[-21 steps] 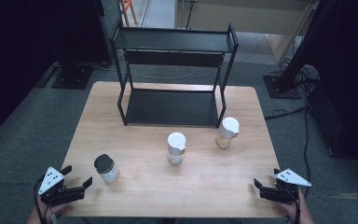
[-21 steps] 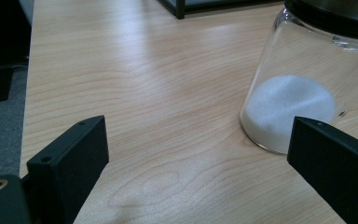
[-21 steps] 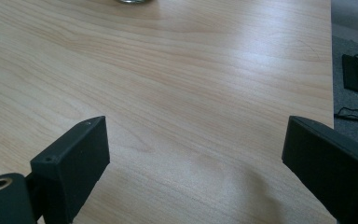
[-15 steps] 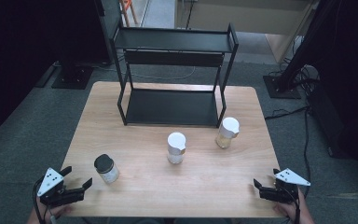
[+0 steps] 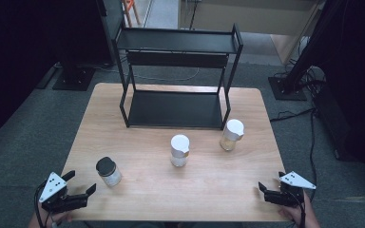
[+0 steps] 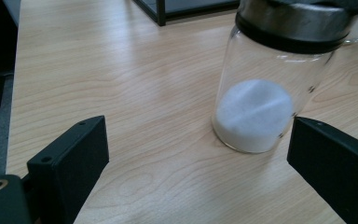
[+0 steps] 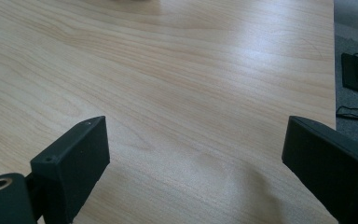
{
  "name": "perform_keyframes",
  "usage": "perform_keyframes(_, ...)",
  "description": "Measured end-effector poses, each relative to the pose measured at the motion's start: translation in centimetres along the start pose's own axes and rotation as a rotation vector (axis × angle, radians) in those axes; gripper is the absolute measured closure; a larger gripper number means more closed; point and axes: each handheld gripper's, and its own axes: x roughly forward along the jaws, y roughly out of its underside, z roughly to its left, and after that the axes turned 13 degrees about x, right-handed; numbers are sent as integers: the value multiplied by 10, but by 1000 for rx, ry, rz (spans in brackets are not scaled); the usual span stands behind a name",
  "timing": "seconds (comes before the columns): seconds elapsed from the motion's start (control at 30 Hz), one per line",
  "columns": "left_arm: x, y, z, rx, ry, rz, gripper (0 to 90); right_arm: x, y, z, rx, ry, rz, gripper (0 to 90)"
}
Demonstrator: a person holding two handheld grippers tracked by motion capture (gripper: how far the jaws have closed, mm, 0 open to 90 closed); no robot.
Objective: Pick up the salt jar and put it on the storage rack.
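A glass jar with a black lid (image 5: 108, 171) and white powder in its base stands at the table's front left. My left gripper (image 5: 81, 181) sits just left of it at the table's front edge, open and apart from it. In the left gripper view the jar (image 6: 270, 79) stands ahead and to the right, beyond the wide-apart jaws of the left gripper (image 6: 196, 154). A white-lidded jar (image 5: 179, 150) stands mid-table. Another white-lidded jar (image 5: 231, 135), with tan contents, is to its right. My right gripper (image 5: 271, 181) is open at the front right corner. In the right gripper view, bare wood lies between the jaws of that gripper (image 7: 193, 154).
A black two-tier metal rack (image 5: 176, 76) stands at the back middle of the wooden table (image 5: 209, 190). Grey carpet surrounds the table, with black stand bases and cables on the floor at the left and right.
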Motion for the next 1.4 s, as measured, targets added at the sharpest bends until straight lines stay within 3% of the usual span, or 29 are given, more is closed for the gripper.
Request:
perform_keyframes(0.2,0,-8,-7,13,1,22,57,0,0,0,-6,1,1,70)
perform_keyframes(0.5,2,-19,-19,29,12,10,56,1,0,1,-10,4,4,71)
perform_keyframes(1.0,12,-32,-36,30,15,30,56,1,0,1,-13,6,8,70)
perform_keyframes(1.4,21,-39,-38,-7,-34,53,56,1,0,1,-15,9,11,70)
